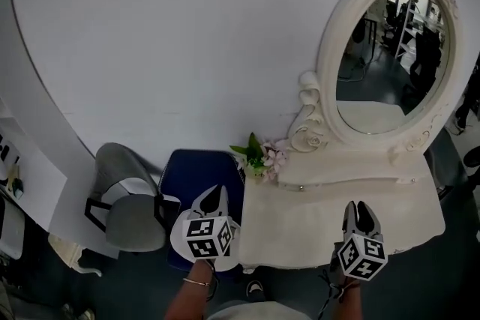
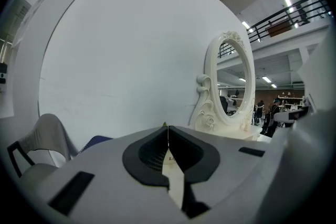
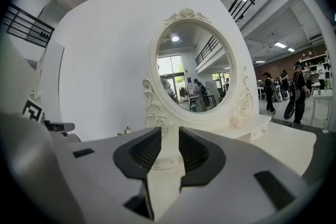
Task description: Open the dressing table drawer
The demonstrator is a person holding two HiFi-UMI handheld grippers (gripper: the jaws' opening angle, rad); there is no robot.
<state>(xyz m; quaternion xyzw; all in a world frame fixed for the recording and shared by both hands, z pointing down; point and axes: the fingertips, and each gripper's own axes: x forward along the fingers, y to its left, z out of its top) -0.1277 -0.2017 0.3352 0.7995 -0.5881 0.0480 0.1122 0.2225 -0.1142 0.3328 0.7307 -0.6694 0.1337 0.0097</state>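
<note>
Left claw (image 1: 214, 195): pads together, empty, over blue seat (image 1: 187, 172) off worktop's (image 1: 300, 236) left edge. Right claw (image 1: 360, 207): jaws apart, nothing between, above worktop front. Drawer (image 1: 330, 181) shut, in low riser under mirror (image 1: 390, 49), well ahead of both; knob (image 1: 301, 188) at its left end, second knob (image 1: 412, 180) far right. We judge: bring right claw in level, centre gap on knob, close fully, then pull straight toward us; keep clear of flowers (image 1: 259, 156).

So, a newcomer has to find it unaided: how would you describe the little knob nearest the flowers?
Start at the white dressing table with the oval mirror. Along the raised tier under the mirror sit two small knobs; yours is the left knob, beside the pink flowers, not the right knob.
</note>
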